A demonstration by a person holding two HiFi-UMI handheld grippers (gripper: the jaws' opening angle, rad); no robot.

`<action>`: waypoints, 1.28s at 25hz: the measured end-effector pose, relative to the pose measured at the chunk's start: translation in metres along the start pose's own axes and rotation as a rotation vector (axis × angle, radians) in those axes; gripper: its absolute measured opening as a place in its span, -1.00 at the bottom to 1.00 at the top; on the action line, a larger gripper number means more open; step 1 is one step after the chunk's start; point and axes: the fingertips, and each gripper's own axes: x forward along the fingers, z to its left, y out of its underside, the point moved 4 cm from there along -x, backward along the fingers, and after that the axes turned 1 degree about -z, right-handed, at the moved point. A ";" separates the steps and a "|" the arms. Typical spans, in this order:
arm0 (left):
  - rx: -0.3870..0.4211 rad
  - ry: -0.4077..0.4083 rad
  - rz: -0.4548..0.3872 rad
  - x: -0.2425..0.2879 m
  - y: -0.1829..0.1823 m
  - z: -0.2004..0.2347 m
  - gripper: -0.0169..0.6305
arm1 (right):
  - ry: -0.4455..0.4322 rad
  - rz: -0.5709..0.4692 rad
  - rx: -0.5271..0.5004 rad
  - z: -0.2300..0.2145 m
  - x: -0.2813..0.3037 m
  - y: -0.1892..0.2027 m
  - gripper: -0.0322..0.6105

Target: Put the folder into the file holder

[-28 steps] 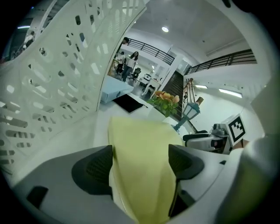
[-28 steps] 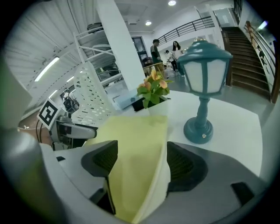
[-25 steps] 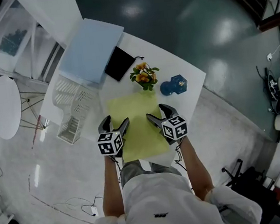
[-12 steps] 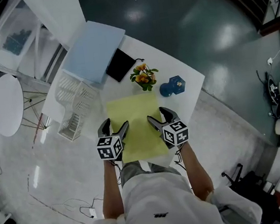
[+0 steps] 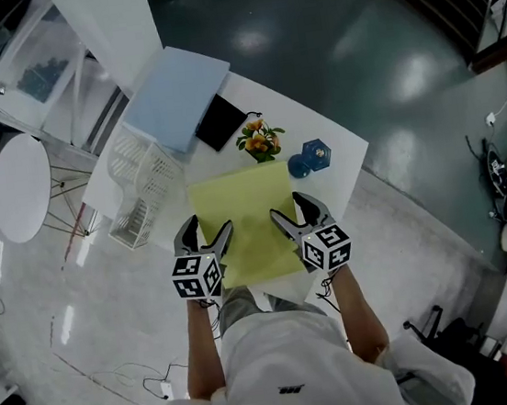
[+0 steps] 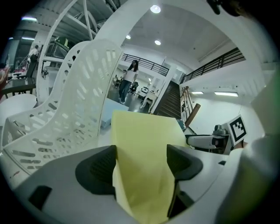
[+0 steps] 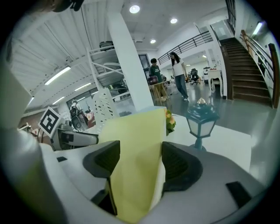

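Forward-left of the nearer left gripper stands the file holder, as it and the right gripper, jaws just closing, pinch the folder by its near edge.

One yellow folder, near the middle of one white table. One white file holder, on the left side. Two grippers: left gripper and right gripper, at the near edge. One light-blue board at the far left corner, with one black flat pad just beside it. One pot of flowers and one blue lantern, far of the folder, towards the right. One round white table, farther left. Two people standing far off in the right gripper view: one in a dark top, one in a white top. One staircase on the right there.
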 end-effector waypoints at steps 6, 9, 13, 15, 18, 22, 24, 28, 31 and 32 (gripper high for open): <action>0.027 -0.002 -0.073 -0.017 -0.022 -0.011 0.21 | -0.018 -0.071 -0.035 0.010 -0.017 -0.026 0.03; 0.050 -0.002 -0.111 -0.026 -0.034 -0.017 0.21 | -0.025 -0.107 -0.048 0.014 -0.024 -0.036 0.03; 0.090 -0.003 -0.156 -0.037 -0.048 -0.025 0.21 | -0.036 -0.153 -0.061 0.019 -0.034 -0.048 0.03; 0.113 -0.006 -0.173 -0.043 -0.055 -0.029 0.21 | -0.041 -0.171 -0.067 0.021 -0.038 -0.053 0.03; 0.140 -0.010 -0.200 -0.051 -0.064 -0.034 0.21 | -0.047 -0.193 -0.073 0.024 -0.044 -0.060 0.03; 0.176 -0.009 -0.231 -0.058 -0.069 -0.041 0.21 | -0.054 -0.217 -0.077 0.026 -0.051 -0.062 0.03; 0.193 -0.007 -0.247 -0.062 -0.069 -0.045 0.21 | -0.057 -0.226 -0.078 0.027 -0.054 -0.061 0.03; 0.219 0.004 -0.279 -0.071 -0.064 -0.053 0.21 | -0.065 -0.249 -0.073 0.029 -0.065 -0.055 0.02; 0.236 0.012 -0.296 -0.078 -0.057 -0.057 0.21 | -0.071 -0.265 -0.070 0.033 -0.074 -0.049 0.01; 0.242 0.014 -0.301 -0.080 -0.055 -0.059 0.21 | -0.072 -0.270 -0.071 0.034 -0.077 -0.046 0.01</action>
